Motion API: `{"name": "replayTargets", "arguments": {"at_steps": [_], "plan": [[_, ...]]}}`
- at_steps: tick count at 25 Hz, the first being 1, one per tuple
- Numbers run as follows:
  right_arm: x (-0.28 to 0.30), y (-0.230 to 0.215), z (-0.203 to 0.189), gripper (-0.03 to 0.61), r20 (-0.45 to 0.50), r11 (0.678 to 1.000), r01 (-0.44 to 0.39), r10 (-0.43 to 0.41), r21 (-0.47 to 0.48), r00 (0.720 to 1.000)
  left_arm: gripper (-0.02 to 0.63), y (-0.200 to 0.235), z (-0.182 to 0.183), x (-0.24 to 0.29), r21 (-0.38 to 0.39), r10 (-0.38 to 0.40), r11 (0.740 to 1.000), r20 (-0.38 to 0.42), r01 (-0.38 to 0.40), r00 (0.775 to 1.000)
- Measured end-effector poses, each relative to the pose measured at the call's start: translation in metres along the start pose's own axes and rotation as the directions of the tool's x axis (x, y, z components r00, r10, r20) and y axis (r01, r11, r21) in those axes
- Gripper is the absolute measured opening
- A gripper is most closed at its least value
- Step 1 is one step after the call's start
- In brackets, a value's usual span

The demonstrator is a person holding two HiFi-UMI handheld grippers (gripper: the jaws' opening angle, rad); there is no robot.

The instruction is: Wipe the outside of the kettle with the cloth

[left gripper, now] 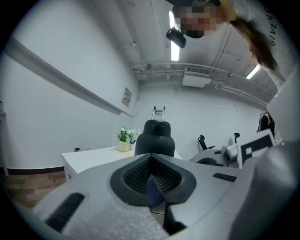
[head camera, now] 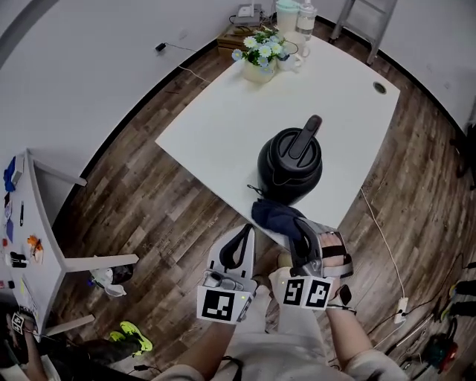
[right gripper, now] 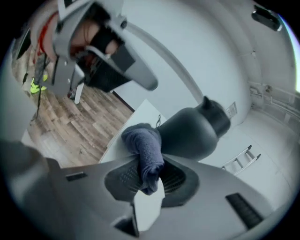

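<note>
The black kettle [head camera: 290,160] stands upright near the front edge of the white table [head camera: 216,126], its handle pointing away. A dark blue cloth [head camera: 274,216] bunches at the table edge just in front of the kettle's base. My right gripper [head camera: 299,227] is shut on this cloth. In the right gripper view the cloth [right gripper: 146,150] hangs folded between the jaws, close against the kettle [right gripper: 192,133]. My left gripper [head camera: 244,234] hovers off the table edge to the left of the cloth, shut and empty. The left gripper view looks over the shut left gripper [left gripper: 151,180] at the kettle [left gripper: 154,138].
A flower pot [head camera: 260,56], a white mug [head camera: 288,61] and bottles [head camera: 296,15] stand at the table's far end. A cable hole [head camera: 380,88] sits near the right edge. A white shelf [head camera: 30,245] stands at left. Cords and a power strip [head camera: 401,306] lie on the wooden floor.
</note>
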State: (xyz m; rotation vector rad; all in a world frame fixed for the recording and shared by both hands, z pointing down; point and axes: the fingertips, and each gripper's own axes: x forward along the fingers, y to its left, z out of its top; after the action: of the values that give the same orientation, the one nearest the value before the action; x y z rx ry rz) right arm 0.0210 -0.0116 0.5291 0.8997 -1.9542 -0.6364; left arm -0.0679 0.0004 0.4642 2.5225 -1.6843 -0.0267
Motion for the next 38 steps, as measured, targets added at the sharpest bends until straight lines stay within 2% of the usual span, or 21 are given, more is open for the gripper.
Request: {"name": "replayTargets", "arguments": {"at_steps": [3,6,8,13,18,22,26,28,30,32,33,35,36,38], "plan": [[-0.049,-0.042,0.033,0.063,0.169,0.997,0.025,-0.037,0.072,0.985,0.008,-0.001,0.016,-0.003,0.002,0.002,1.0,0.007,-0.002,1.0],[-0.078,-0.099,0.07,0.063,0.322,0.992,0.096,-0.119,0.086,0.939,0.008,-0.006,0.049,0.004,0.021,-0.009,1.0,0.048,0.008,0.999],[-0.077,-0.121,0.082,0.063,0.37,0.99,0.111,-0.134,0.082,0.919,0.008,-0.01,0.069,0.008,0.041,-0.014,0.999,0.071,0.011,0.997],[-0.058,-0.133,0.065,0.063,0.394,0.992,0.091,-0.048,-0.09,0.918,0.008,-0.014,0.084,0.018,0.075,-0.001,0.997,0.071,-0.004,0.997],[-0.046,-0.164,0.025,0.063,0.385,0.986,0.088,-0.029,-0.139,0.923,0.008,-0.006,0.073,0.02,0.077,0.049,0.996,0.029,-0.051,0.998],[-0.022,-0.2,0.0,0.063,0.356,0.989,0.115,-0.076,-0.089,0.931,0.008,0.002,0.075,0.028,0.087,0.089,0.992,0.031,-0.092,0.996],[0.001,-0.251,-0.016,0.063,0.28,0.981,0.192,-0.19,0.019,0.941,0.008,0.011,0.084,0.033,0.096,0.133,0.986,0.043,-0.137,0.99],[-0.004,-0.281,-0.008,0.063,0.306,0.965,0.256,-0.262,0.061,0.915,0.008,0.018,0.091,0.033,0.099,0.154,0.982,0.052,-0.159,0.987],[-0.015,-0.303,0.017,0.063,0.411,0.954,0.293,-0.291,0.06,0.864,0.008,0.023,0.095,0.033,0.105,0.174,0.978,0.065,-0.18,0.983],[-0.018,-0.307,0.054,0.063,0.541,0.962,0.271,-0.227,-0.003,0.81,0.008,0.029,0.098,0.034,0.103,0.201,0.972,0.078,-0.209,0.976],[-0.016,-0.302,0.075,0.063,0.593,0.97,0.235,-0.156,-0.057,0.79,0.008,0.033,0.1,0.034,0.099,0.216,0.97,0.083,-0.224,0.973],[-0.009,-0.279,0.111,0.063,0.657,0.971,0.124,0.041,-0.203,0.752,0.008,0.038,0.105,0.033,0.094,0.241,0.964,0.091,-0.249,0.966],[-0.006,-0.262,0.125,0.063,0.673,0.955,0.063,0.155,-0.288,0.723,0.008,0.039,0.107,0.032,0.095,0.251,0.961,0.091,-0.259,0.964],[-0.007,-0.226,0.145,0.063,0.668,0.889,-0.033,0.368,-0.457,0.647,0.008,0.041,0.108,0.029,0.096,0.274,0.955,0.087,-0.282,0.958]]}}
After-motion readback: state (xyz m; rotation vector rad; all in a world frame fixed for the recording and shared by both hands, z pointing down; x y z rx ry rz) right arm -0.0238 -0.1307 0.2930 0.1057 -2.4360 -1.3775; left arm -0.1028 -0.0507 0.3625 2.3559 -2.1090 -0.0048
